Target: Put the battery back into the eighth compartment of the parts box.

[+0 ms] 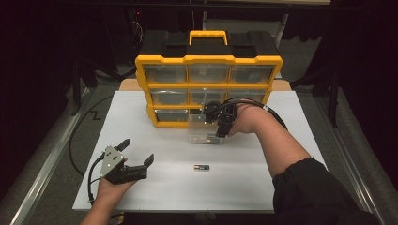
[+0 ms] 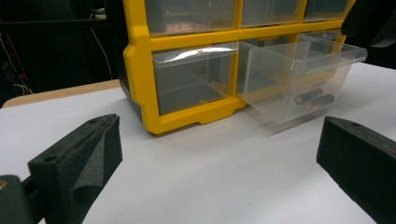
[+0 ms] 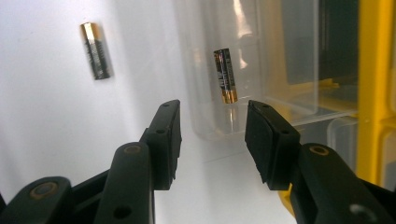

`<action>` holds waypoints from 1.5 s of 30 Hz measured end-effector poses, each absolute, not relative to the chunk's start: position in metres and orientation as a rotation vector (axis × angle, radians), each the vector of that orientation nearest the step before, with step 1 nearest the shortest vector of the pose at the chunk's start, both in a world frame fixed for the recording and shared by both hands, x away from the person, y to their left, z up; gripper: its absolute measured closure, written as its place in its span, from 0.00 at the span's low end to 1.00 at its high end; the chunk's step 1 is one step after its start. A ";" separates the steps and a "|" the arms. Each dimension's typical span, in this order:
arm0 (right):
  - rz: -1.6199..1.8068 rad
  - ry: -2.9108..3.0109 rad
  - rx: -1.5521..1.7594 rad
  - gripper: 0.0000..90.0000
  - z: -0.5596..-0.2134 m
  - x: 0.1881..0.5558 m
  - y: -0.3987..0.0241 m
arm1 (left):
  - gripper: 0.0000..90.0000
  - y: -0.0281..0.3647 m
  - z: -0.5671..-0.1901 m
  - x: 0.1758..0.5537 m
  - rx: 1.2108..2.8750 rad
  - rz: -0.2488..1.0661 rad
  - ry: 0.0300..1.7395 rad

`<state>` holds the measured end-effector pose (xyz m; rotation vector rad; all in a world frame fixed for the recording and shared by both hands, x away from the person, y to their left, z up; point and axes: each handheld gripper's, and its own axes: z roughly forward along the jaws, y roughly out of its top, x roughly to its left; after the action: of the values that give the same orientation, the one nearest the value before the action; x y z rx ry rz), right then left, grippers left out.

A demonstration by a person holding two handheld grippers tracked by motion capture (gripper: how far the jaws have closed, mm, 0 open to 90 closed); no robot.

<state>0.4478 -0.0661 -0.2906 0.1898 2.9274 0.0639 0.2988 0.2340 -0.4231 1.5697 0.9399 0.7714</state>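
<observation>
A yellow and black drawer cabinet [image 1: 209, 60] stands at the back of the white table [image 1: 131, 117]. Its clear bottom-middle drawer [image 1: 205, 138] is pulled out, and the left gripper view shows the drawer [image 2: 299, 79] with two batteries [image 2: 314, 99] inside. My right gripper [image 1: 219, 134] hovers over this drawer, pointing down. Its jaws [image 3: 212, 109] are open with nothing between them, just above a battery [image 3: 225, 74] lying in the drawer [image 3: 299, 116]. Another battery [image 1: 202, 167] [image 3: 95, 50] lies loose on the table. My left gripper [image 1: 138, 151] [image 2: 219, 140] rests open at the front left.
The cabinet [image 2: 135, 56] has several other clear drawers, all pushed in. Black cables trail from both grippers. The table's edges drop to a grey floor on the left and right, and dark curtains surround the area.
</observation>
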 end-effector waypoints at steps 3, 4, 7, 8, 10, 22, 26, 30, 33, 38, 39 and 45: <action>0.052 2.931 0.180 0.64 -0.293 0.442 -0.067 | 0.01 0.234 -0.423 0.299 1.573 0.772 0.938; 0.061 2.936 0.179 0.64 -0.294 0.440 -0.068 | 0.01 0.234 -0.423 0.299 1.573 0.772 0.938; 0.049 2.940 0.165 0.64 -0.297 0.435 -0.068 | 0.01 0.234 -0.423 0.299 1.573 0.773 0.937; 0.055 2.942 0.162 0.64 -0.298 0.434 -0.068 | 0.01 0.234 -0.423 0.299 1.572 0.772 0.938; 0.055 2.945 0.159 0.64 -0.298 0.431 -0.068 | 0.01 0.234 -0.423 0.299 1.575 0.773 0.937; 0.079 2.978 0.142 0.60 -0.317 0.419 -0.068 | 0.01 0.233 -0.423 0.299 1.576 0.772 0.935; 0.061 2.990 0.132 0.58 -0.325 0.414 -0.066 | 0.01 0.233 -0.423 0.299 1.577 0.772 0.934; 0.065 2.998 0.122 0.56 -0.328 0.410 -0.064 | 0.01 0.233 -0.423 0.299 1.574 0.770 0.935; 0.085 3.003 0.145 0.55 -0.331 0.408 -0.065 | 0.01 0.233 -0.423 0.299 1.575 0.770 0.934; 0.076 3.010 0.154 0.53 -0.336 0.406 -0.066 | 0.01 0.233 -0.423 0.298 1.571 0.770 0.933; 0.085 3.010 0.148 0.52 -0.338 0.405 -0.067 | 0.01 0.233 -0.423 0.298 1.571 0.770 0.933; 0.086 3.024 0.157 0.46 -0.346 0.402 -0.070 | 0.01 0.233 -0.423 0.298 1.572 0.769 0.933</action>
<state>0.4015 -0.0703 -0.3462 0.1566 3.0240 0.0855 0.2982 0.2327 -0.4228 1.5715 0.9333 0.7688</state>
